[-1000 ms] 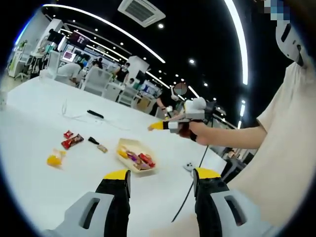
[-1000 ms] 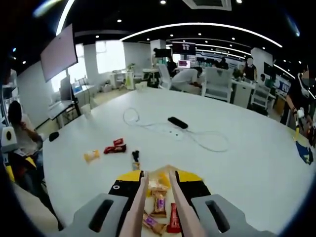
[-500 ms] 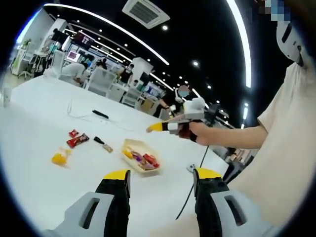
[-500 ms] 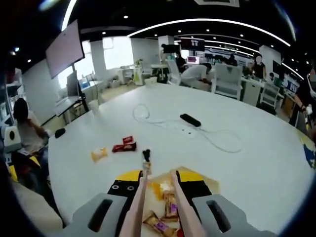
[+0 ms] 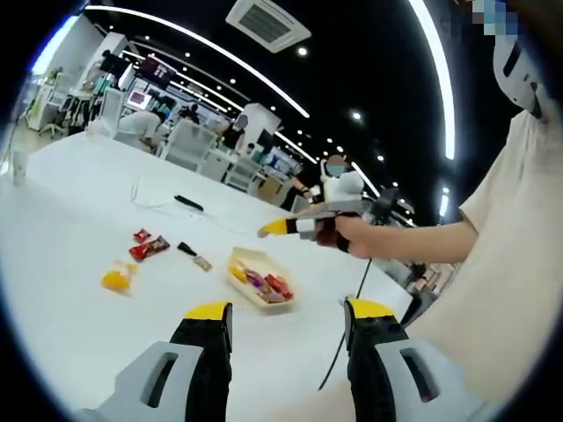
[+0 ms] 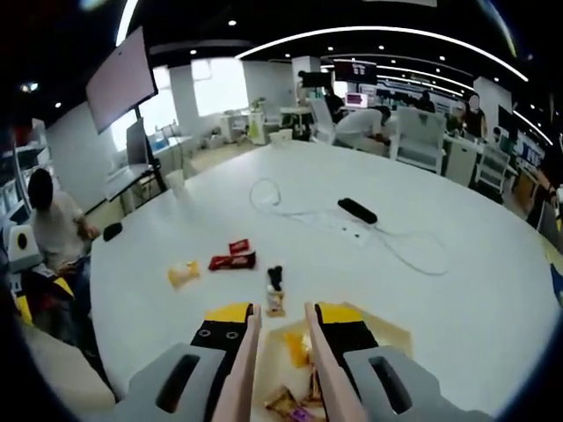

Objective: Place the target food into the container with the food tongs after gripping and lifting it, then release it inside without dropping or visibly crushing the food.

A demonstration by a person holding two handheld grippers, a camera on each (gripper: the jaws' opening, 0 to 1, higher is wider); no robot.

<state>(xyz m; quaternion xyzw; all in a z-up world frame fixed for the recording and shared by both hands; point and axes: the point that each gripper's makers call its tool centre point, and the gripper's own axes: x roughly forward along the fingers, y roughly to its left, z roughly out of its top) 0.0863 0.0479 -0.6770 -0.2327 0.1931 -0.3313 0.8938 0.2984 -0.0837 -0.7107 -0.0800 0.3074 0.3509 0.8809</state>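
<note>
Left gripper (image 5: 286,318): jaws are held spread wide, nothing between them, above the white table (image 5: 62,264). This spread is unchanged from a second ago.

Right gripper (image 5: 268,229) is seen in the left gripper view, held in a hand (image 5: 352,236) above and beyond the container (image 5: 260,280). In the right gripper view, the right gripper (image 6: 277,318) is clamped on the food tongs (image 6: 243,369); the two pale arms are carried close together but slightly apart at the tips, with no food seen between them.

Container: a shallow pale tray, already loaded with wrapped snacks (image 5: 264,283) in red, purple and yellow. In the right gripper view the tray (image 6: 385,325) lies directly beneath the tong tips.

Loose food on the table, left of the tray: a yellow packet (image 5: 117,279), red wrappers (image 5: 149,247), and a dark-and-tan bar (image 5: 193,256) nearest the tray. In the right gripper view the bar (image 6: 274,293) is found just beyond the tong tips, the red wrappers (image 6: 232,258) and the yellow packet (image 6: 183,273) further left.

Change against one second ago: in the right gripper view the tray has slid lower in frame, fewer snacks are visible between the tong arms, and the bar now sits closer to the tips. The camera has shifted; the items themselves are not seen to be displaced.

A black remote (image 6: 357,210) and a white cable (image 6: 290,209) lie further across the table.
</note>
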